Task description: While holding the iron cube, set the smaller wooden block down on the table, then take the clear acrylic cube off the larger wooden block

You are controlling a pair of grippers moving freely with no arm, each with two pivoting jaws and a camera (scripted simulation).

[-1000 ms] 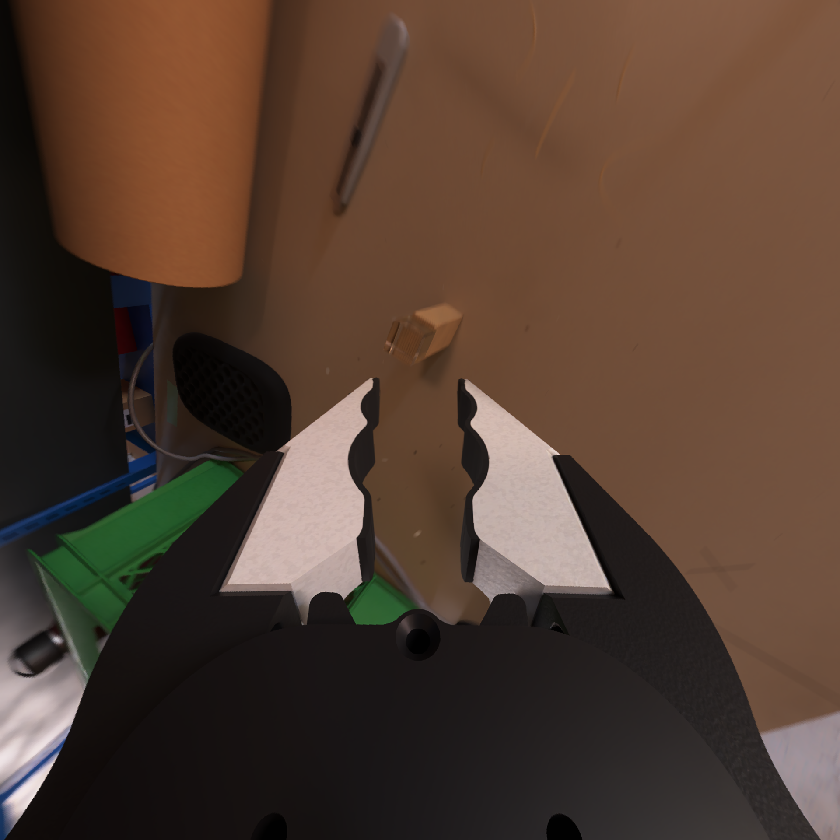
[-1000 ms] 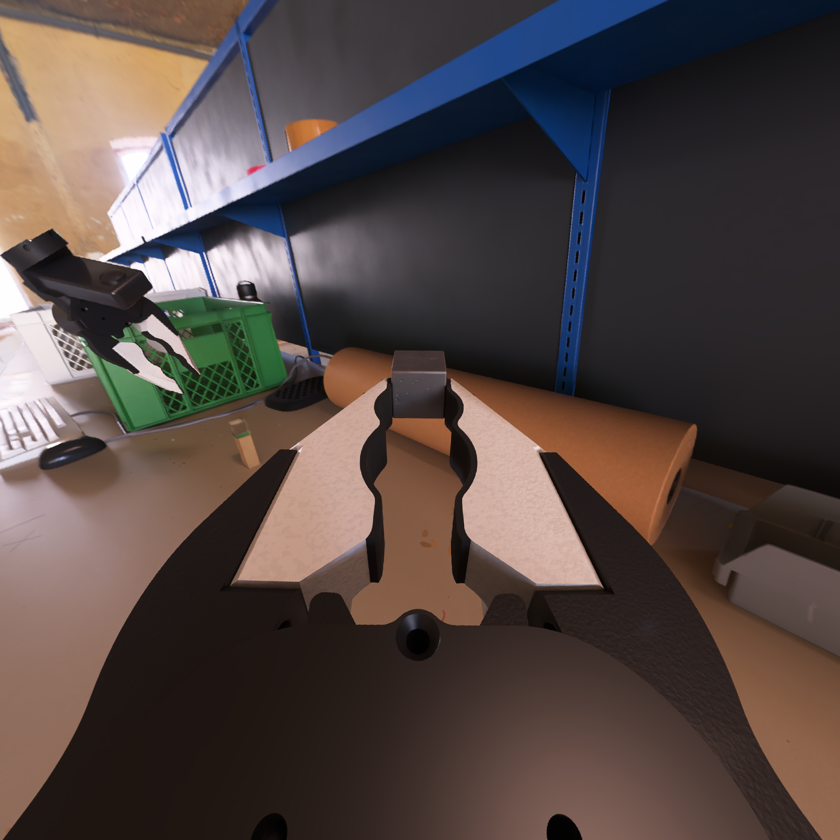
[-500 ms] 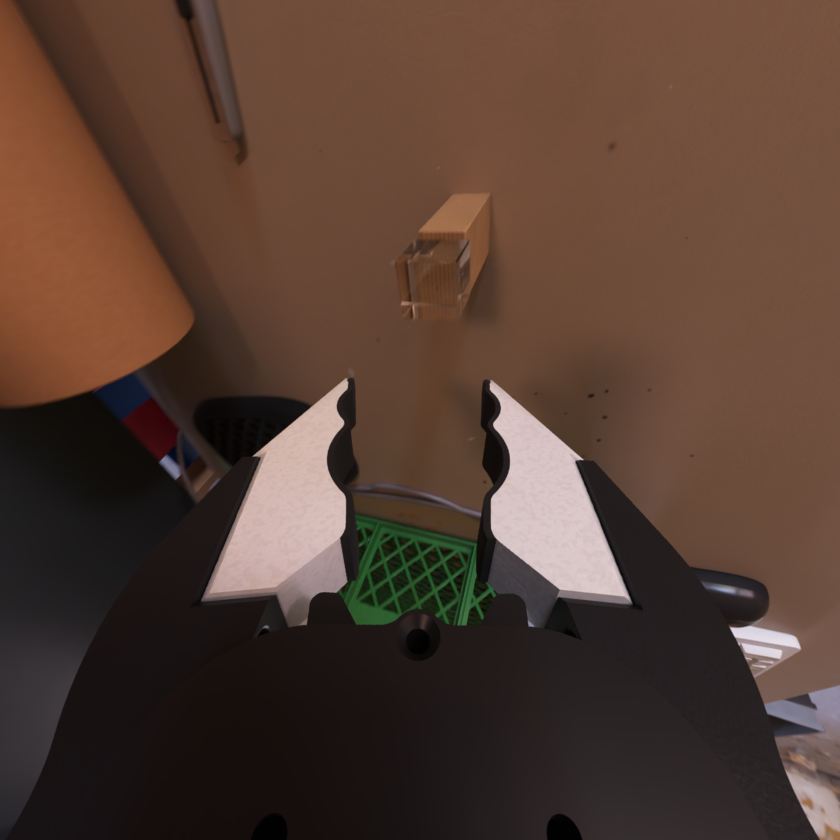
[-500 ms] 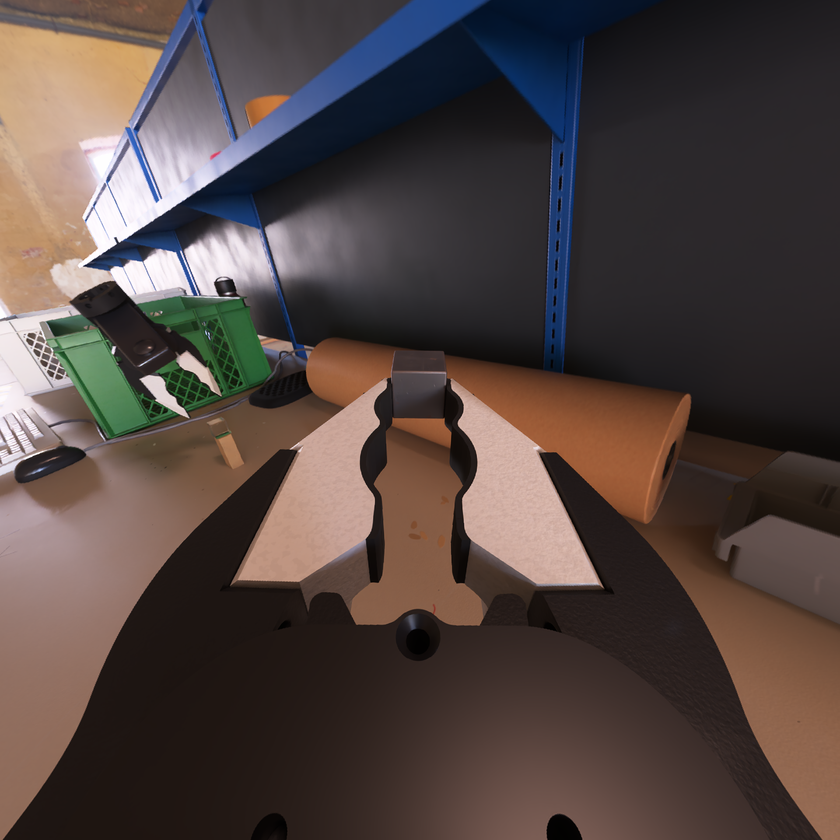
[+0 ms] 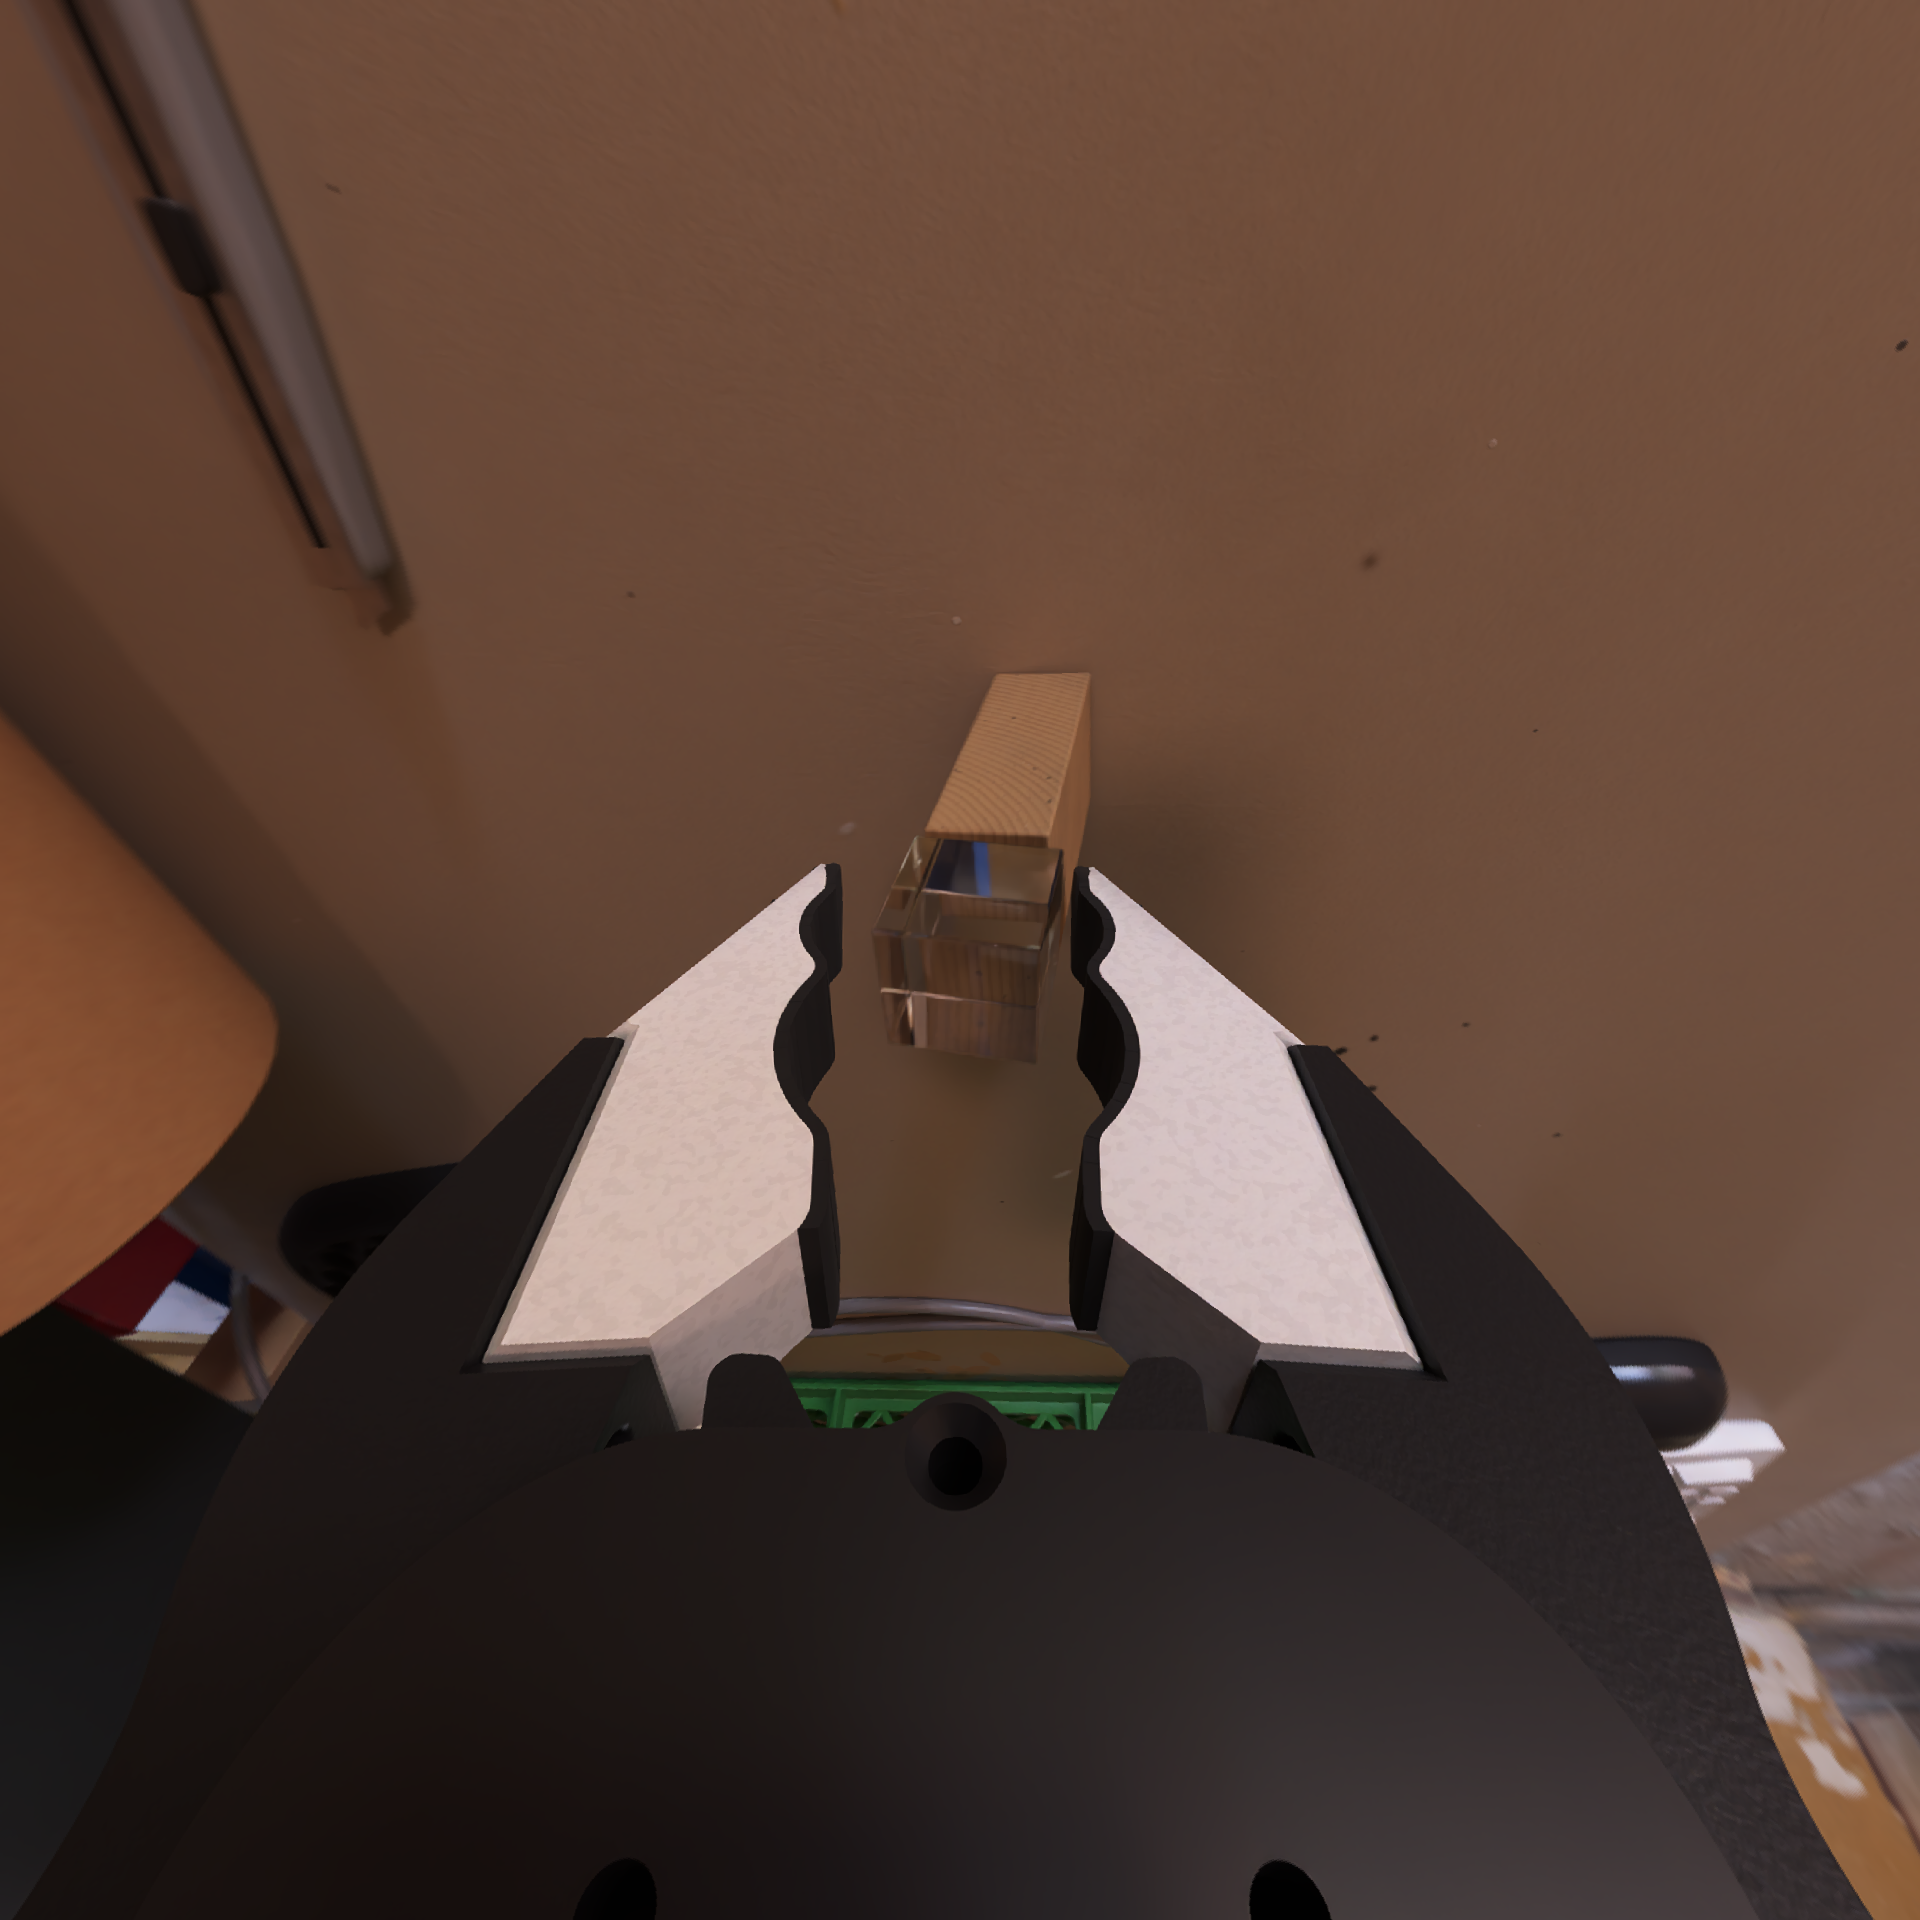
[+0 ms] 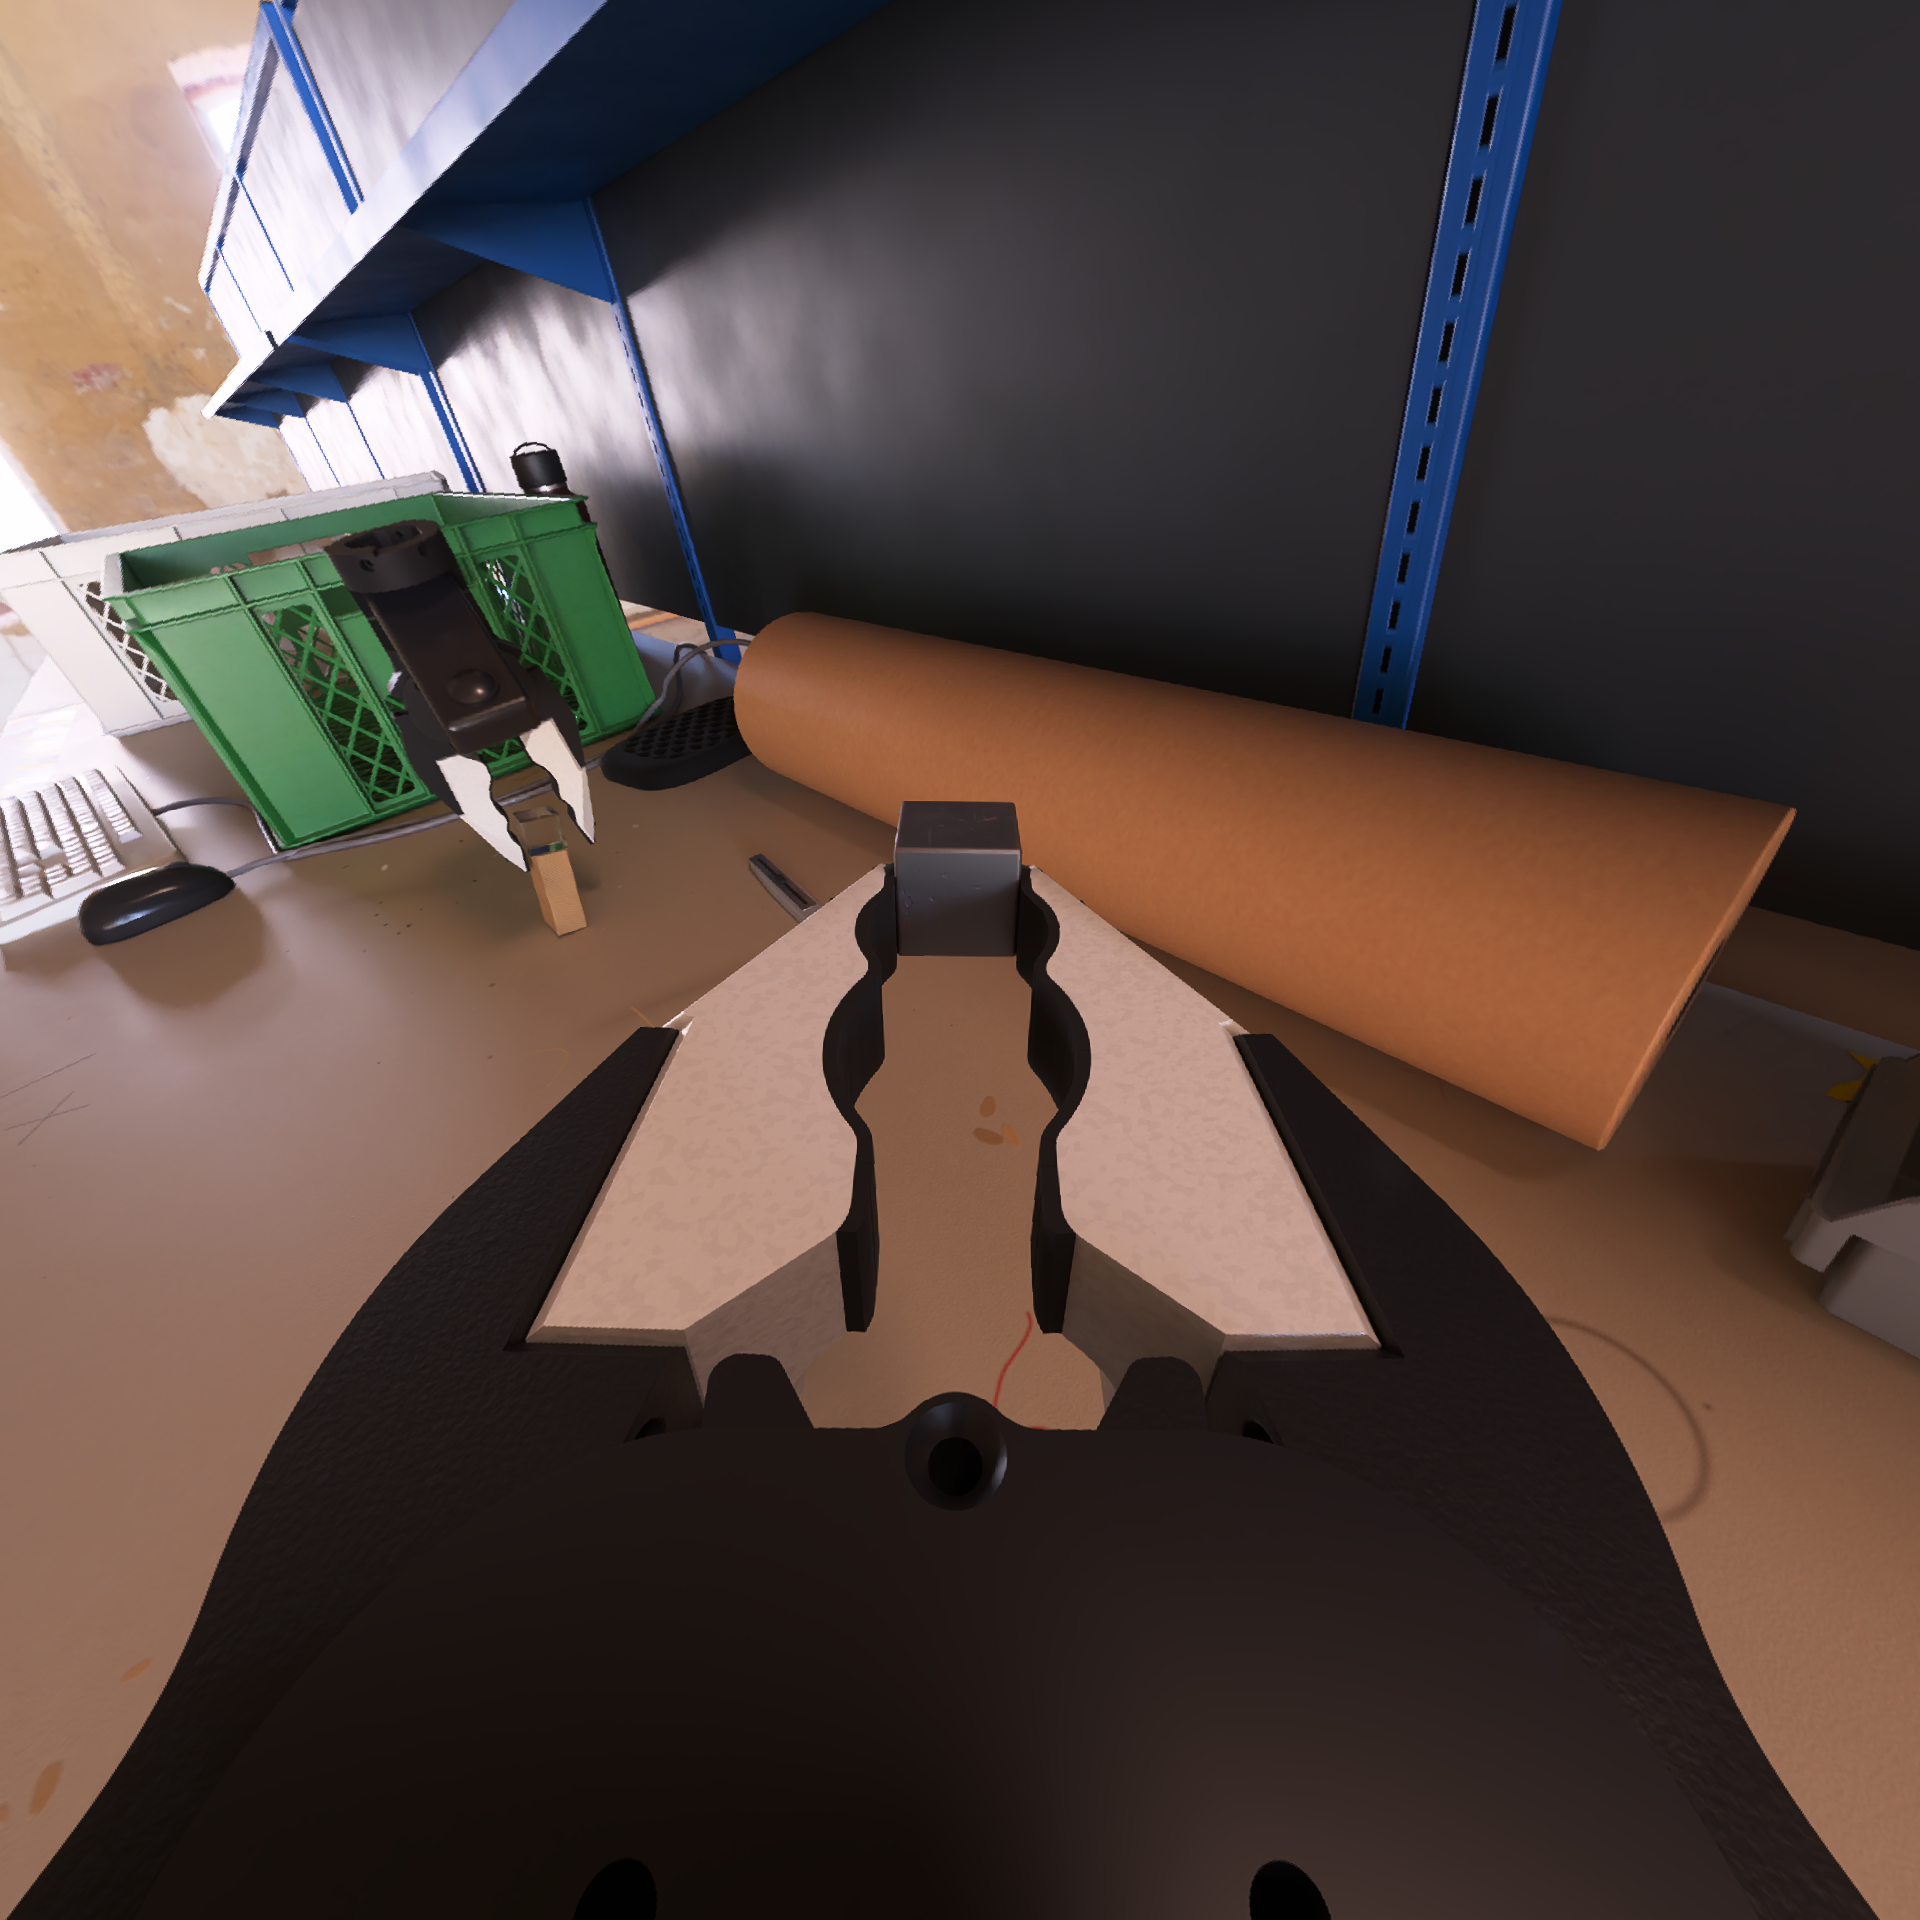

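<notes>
A clear acrylic cube (image 5: pixel 966 951) sits on top of an upright wooden block (image 5: pixel 1023 758) on the brown table. My left gripper (image 5: pixel 951 883) is open, and its fingertips flank the cube on both sides without touching it. The right wrist view shows the same from afar: the left gripper (image 6: pixel 549 831) around the clear cube (image 6: pixel 540 831) on the wooden block (image 6: pixel 559 896). My right gripper (image 6: pixel 956 878) is shut on the dark iron cube (image 6: pixel 956 878), held above the table. I see no smaller wooden block in either view.
A large brown paper roll (image 6: pixel 1247 831) lies along the dark back wall. A green crate (image 6: pixel 343 655), a keyboard (image 6: pixel 62 831) and a black mouse (image 6: pixel 156 899) sit at the left. A grey knife-like tool (image 5: pixel 239 312) lies on the table. A grey tray (image 6: pixel 1860 1205) is at right.
My left gripper has come down and forward until its open fingertips flank the clear cube. The right gripper still holds the iron cube and has tilted slightly.
</notes>
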